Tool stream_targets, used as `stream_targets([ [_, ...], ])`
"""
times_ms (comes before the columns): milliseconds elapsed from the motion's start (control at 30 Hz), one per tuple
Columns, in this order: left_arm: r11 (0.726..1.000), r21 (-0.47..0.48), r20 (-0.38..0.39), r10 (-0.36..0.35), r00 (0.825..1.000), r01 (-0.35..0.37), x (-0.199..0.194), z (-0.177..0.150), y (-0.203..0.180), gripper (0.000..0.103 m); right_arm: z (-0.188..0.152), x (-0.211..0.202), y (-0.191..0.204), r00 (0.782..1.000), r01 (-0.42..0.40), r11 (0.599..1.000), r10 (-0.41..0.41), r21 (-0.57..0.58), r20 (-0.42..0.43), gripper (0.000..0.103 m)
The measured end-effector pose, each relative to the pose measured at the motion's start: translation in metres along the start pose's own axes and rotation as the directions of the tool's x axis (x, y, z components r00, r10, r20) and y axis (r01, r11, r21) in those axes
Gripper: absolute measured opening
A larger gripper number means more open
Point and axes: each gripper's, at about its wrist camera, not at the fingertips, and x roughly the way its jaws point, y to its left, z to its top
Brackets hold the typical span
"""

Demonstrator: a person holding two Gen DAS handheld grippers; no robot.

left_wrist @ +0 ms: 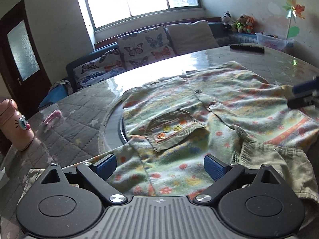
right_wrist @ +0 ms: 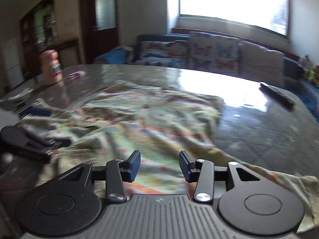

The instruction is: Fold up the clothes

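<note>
Patterned cardigan spread on the table

The cardigan (left_wrist: 209, 107), pale green knit with orange, yellow and blue flower bands, lies rumpled and mostly flat, buttons down its front, a small pocket showing, a ribbed olive edge at its near right.

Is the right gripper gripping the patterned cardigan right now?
Apart. In the right wrist view the right gripper has its jaws standing apart with nothing between them, and the patterned cardigan lies flat beyond them.

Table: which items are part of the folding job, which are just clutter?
Job: patterned cardigan, corduroy garment, left gripper, right gripper.
Clutter: pink bottle, remote, small pink item.
</note>
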Motion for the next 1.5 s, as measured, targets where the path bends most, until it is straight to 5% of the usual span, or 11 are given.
stream_targets([
  [200, 0.999, -0.034, 0.012, 0.010, 1.000, -0.010, -0.003, 0.002, 0.008, 0.094, -0.006, 0.003, 0.051, 0.985, -0.173, 0.979, 0.170, -0.104, -0.040, 0.042],
  [367, 0.999, -0.038, 0.016, -0.004, 1.000, 0.005, -0.004, 0.002, 0.006, 0.092, -0.017, 0.008, 0.072, 0.975, -0.220, 0.965, 0.211, -0.142, -0.076, 0.039],
  [500, 0.999, -0.039, 0.016, -0.015, 1.000, 0.015, -0.003, 0.003, 0.005, 0.091, -0.019, 0.011, 0.073, 0.982, -0.180, 0.974, 0.171, -0.136, -0.077, 0.008],
  [600, 0.999, -0.036, 0.015, -0.025, 1.000, 0.025, -0.001, 0.004, 0.004, 0.091, -0.014, -0.002, 0.060, 0.984, -0.177, 0.981, 0.173, -0.083, -0.047, 0.002],
  [867, 0.995, -0.019, -0.011, -0.101, 0.995, 0.101, 0.008, 0.004, -0.008, 0.091, 0.007, -0.033, 0.020, 0.980, -0.193, 0.978, 0.188, 0.081, 0.060, 0.002],
  [1500, 0.981, 0.028, 0.030, -0.191, 0.981, 0.190, -0.019, -0.007, -0.012, 0.092, 0.015, 0.008, 0.039, 0.982, -0.190, 0.982, 0.190, -0.014, 0.014, 0.008],
])
